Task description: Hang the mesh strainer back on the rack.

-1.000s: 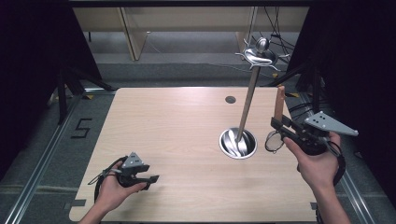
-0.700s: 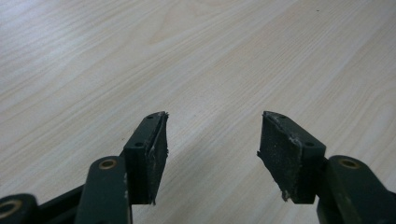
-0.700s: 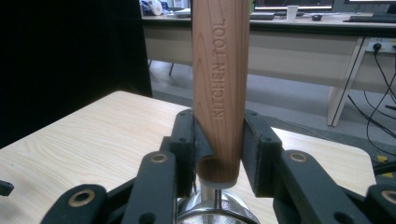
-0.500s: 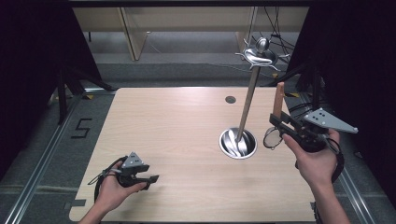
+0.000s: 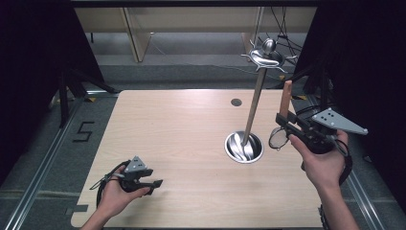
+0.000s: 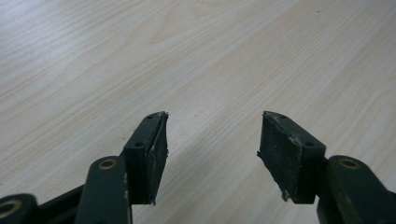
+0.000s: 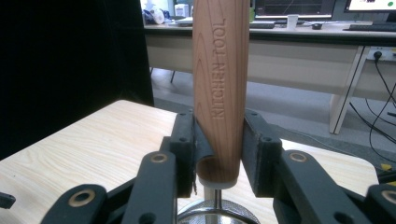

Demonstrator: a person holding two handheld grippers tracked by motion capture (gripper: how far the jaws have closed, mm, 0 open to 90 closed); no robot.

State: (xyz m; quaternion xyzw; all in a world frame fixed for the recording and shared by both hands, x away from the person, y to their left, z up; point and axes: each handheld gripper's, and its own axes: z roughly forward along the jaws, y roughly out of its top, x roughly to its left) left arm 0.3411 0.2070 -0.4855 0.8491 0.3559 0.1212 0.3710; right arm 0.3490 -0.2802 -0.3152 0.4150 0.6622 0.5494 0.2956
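Right tongs point(image 5: 283, 125) are clamped on the wooden handle point(image 5: 286, 98) of a kitchen utensil, and the right hand point(image 5: 323, 163) holds it up above the right side of the worktop point(image 5: 182, 139). In the right gripper view the two black pads point(image 7: 184, 149) press the handle from either side near its lower end, the handle point(image 7: 220, 88) stands upright between them, and the words KITCHEN TOOL run up its grain. Just under the handle there is a thin metal stem and the round rim of a strainer-like metal head point(image 7: 218, 215); in the high view that wire ring point(image 5: 277, 139) hangs just below the tongs, clear of the wood.

Just left of it on the worktop stands a metal rack point(image 5: 253, 110): a round, shiny base point(image 5: 244, 147), a slim pole rising from it, and a crown of hooks point(image 5: 266, 56) at the top. The utensil is near the pole but not touching it.

Down at the near left corner, the left hand point(image 5: 119, 194) rests on the worktop with the left tongs point(image 5: 154, 183) lying low over the wood. In the left gripper view the pads point(image 6: 152, 151) stand well apart, with bare wood grain between them. A small dark round hole point(image 5: 236, 102) sits in the worktop toward the far edge.
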